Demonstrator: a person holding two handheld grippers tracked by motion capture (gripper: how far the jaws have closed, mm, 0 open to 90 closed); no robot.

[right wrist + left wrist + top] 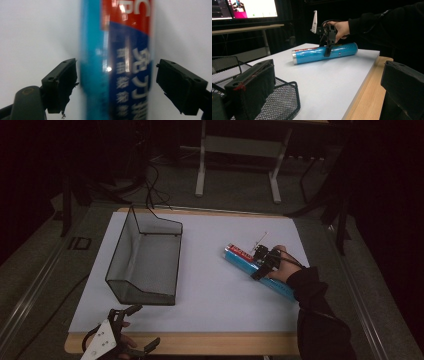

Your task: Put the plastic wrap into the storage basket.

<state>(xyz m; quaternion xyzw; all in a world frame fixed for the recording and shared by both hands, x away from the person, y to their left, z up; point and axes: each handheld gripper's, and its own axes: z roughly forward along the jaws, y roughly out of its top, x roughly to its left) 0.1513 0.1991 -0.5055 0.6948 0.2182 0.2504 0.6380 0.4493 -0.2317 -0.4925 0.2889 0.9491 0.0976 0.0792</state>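
A blue tube with a red label end (pixel 239 255) lies flat on the white board (pixel 210 285), right of centre. My right gripper (pixel 261 261) comes down over its middle, held by a hand in a dark sleeve. In the right gripper view the tube (pixel 117 50) runs between the two jaws of the right gripper (pixel 116 85); the left pad (pixel 66 82) is close beside it and the right pad (pixel 175 82) stands off with a gap. My left gripper (pixel 143 326) rests open at the table's front left edge. The left gripper view shows the tube (pixel 312 53) and the right gripper (pixel 328 48) across the board.
A black wire mesh basket (pixel 120 250) stands on the left half of the board, its near corner (pixel 284 100) just ahead of my left gripper (pixel 324 87). A wooden table edge (pixel 200 342) borders the board. Metal table legs (pixel 201 165) stand beyond.
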